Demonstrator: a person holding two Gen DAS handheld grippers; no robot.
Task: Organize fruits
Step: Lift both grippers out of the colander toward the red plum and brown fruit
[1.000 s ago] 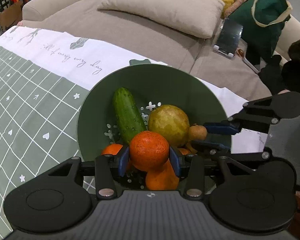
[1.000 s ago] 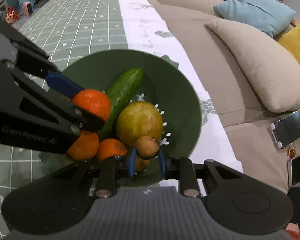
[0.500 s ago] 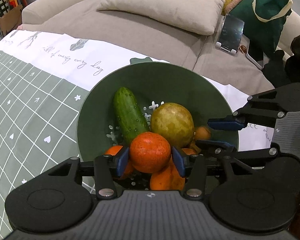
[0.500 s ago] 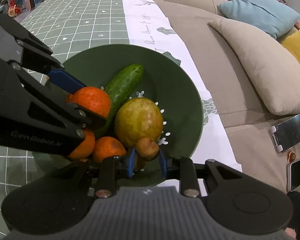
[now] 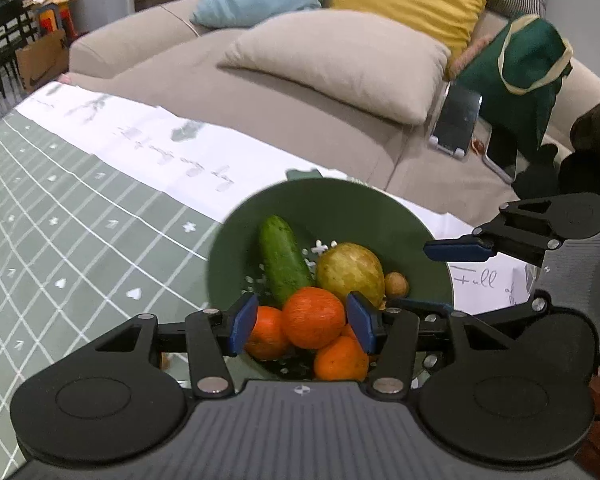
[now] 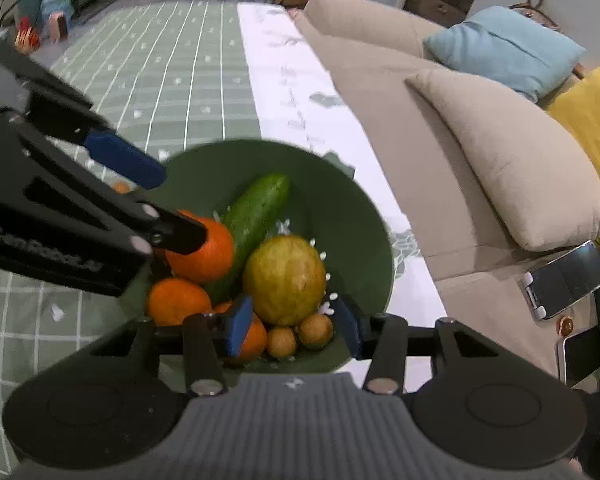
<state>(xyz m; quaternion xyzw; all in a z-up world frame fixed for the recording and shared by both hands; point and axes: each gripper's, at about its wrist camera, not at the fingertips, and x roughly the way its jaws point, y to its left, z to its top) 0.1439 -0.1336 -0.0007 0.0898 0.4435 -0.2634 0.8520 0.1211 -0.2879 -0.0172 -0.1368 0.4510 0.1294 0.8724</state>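
The green bowl sits just ahead of both grippers and already holds a cucumber, a large yellow-green fruit, several oranges and 2 small brown fruits.

The left gripper has its jaws spread wide, with 1 orange between the pads; it looks released onto the pile, not squeezed. The right gripper is also spread and grips nothing, the small brown fruits lying loose just ahead of its fingers.

No fruit shows on the checked tablecloth, so the sorting looks nearly or fully done. What seems left is drawing both grippers clear of the bowl.
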